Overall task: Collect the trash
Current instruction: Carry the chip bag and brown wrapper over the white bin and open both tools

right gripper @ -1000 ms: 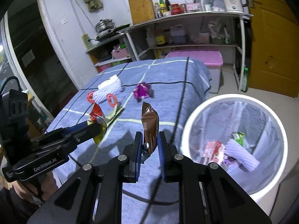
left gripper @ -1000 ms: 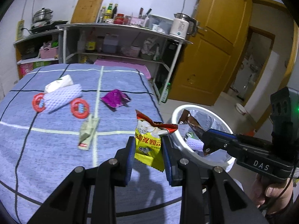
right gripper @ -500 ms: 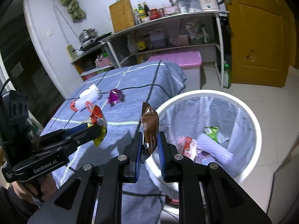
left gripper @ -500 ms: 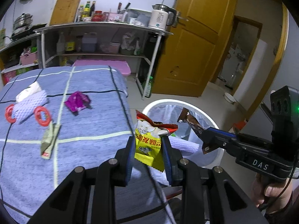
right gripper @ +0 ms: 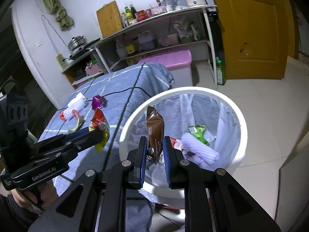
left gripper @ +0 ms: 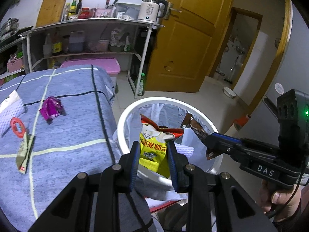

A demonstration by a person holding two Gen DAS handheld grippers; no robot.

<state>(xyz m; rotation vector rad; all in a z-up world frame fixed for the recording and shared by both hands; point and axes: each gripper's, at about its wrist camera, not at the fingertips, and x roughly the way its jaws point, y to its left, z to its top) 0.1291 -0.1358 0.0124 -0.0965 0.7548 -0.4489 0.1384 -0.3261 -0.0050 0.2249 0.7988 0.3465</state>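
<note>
We've got our left tool (left gripper: 153, 155) clamped on a yellow-and-red snack bag (left gripper: 154, 150), right tool (right gripper: 154, 153) pinching a brown foil wrapper (right gripper: 155, 133), both over the white round bin (right gripper: 239, 123).

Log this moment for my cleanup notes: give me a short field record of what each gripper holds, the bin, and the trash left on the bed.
left gripper: shut on yellow snack bag
right gripper: shut on brown wrapper
white bin: lined, on the floor beside the bed, already holds trash
bed: purple wrapper, white foam sleeve, red ring, flat green-beige packet
</note>
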